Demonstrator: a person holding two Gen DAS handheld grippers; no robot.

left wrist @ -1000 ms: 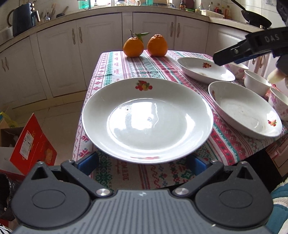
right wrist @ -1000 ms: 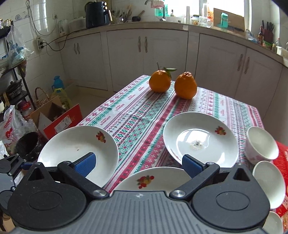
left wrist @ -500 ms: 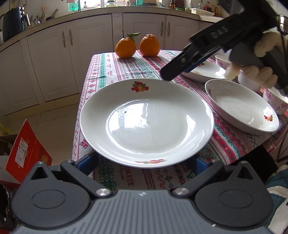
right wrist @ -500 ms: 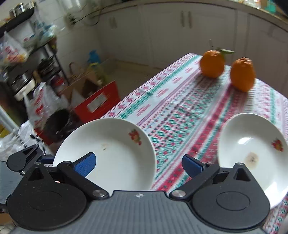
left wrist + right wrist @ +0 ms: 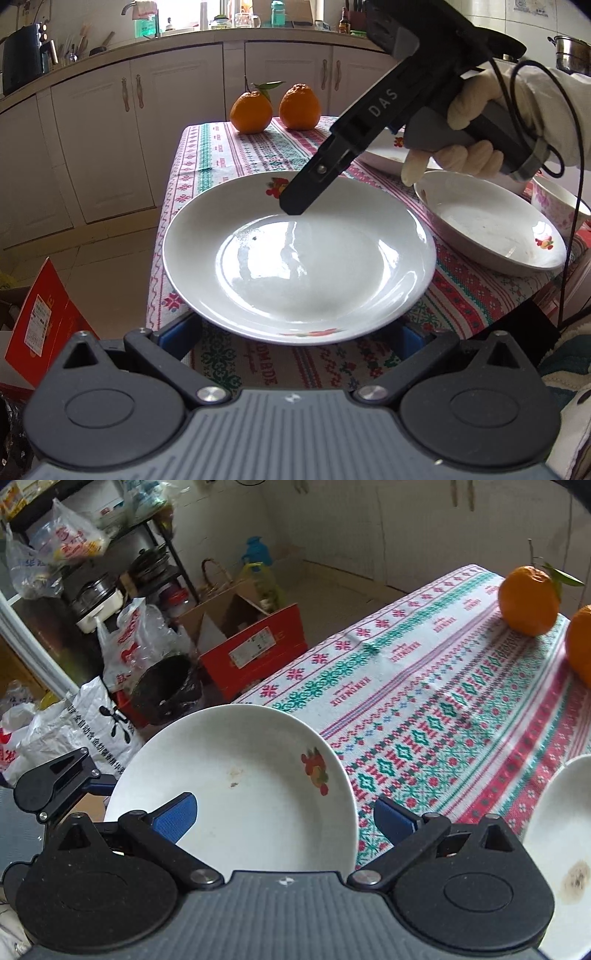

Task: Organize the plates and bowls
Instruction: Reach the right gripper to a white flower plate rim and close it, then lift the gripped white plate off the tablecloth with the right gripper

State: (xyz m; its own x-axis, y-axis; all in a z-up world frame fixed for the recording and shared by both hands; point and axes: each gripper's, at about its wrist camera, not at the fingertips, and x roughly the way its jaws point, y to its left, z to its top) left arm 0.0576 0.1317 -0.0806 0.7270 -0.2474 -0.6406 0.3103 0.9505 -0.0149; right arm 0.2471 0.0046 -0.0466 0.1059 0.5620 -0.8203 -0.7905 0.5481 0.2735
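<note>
A white plate with a fruit print [image 5: 299,258] lies at the near left corner of the patterned tablecloth [image 5: 221,162]; it also shows in the right wrist view [image 5: 251,797]. My left gripper [image 5: 295,332] is open, its blue pads under the plate's near rim on either side. My right gripper [image 5: 284,816] is open right above this plate; one finger [image 5: 332,158] reaches over the plate's far part. A deeper white plate [image 5: 491,229] lies to the right, another plate [image 5: 384,151] behind the hand, and a floral bowl [image 5: 554,203] at the far right.
Two oranges [image 5: 275,109] stand at the far end of the table. A red carton [image 5: 37,325] sits on the floor to the left, with bags, a black pot [image 5: 166,690] and a shelf rack beyond. White cabinets [image 5: 110,129] run behind the table.
My right gripper has swung left and down from above the right-hand plates to right over the near-left plate. My left gripper has stayed at the plate's near rim.
</note>
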